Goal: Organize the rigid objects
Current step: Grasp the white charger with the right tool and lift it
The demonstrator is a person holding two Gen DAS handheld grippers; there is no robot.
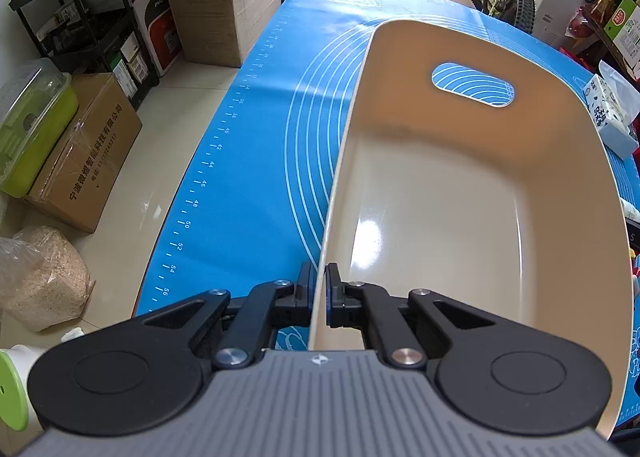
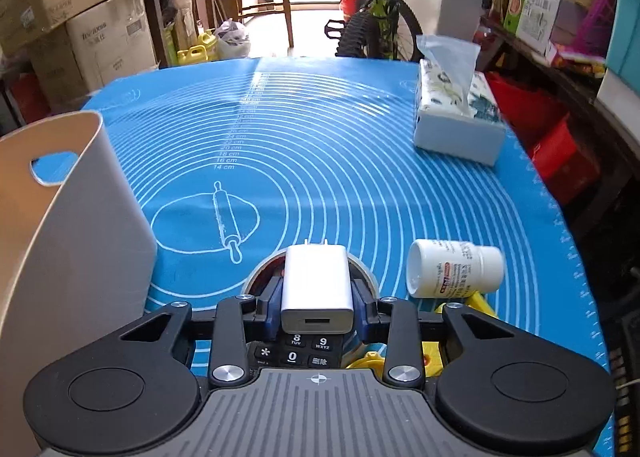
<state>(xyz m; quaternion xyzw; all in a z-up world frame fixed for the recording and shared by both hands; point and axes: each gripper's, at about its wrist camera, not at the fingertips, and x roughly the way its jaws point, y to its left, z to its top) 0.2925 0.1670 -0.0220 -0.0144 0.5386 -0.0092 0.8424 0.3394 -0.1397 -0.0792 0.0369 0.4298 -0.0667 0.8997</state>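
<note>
left gripper (image 1: pixel 319 291): clamped tight, tilted steeply down | right gripper (image 2: pixel 318 297): jaws narrowed (pads gripping), angled down

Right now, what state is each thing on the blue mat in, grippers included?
Beige plastic bin: upright, empty, rim pinched.
Left gripper: jaws shut on the bin's rim.
White USB charger block: between the jaws, prongs pointing away.
Right gripper: jaws against the charger's sides.
White pill bottle: lying on its side.
Tissue box: open, a tissue sticking up.
</note>
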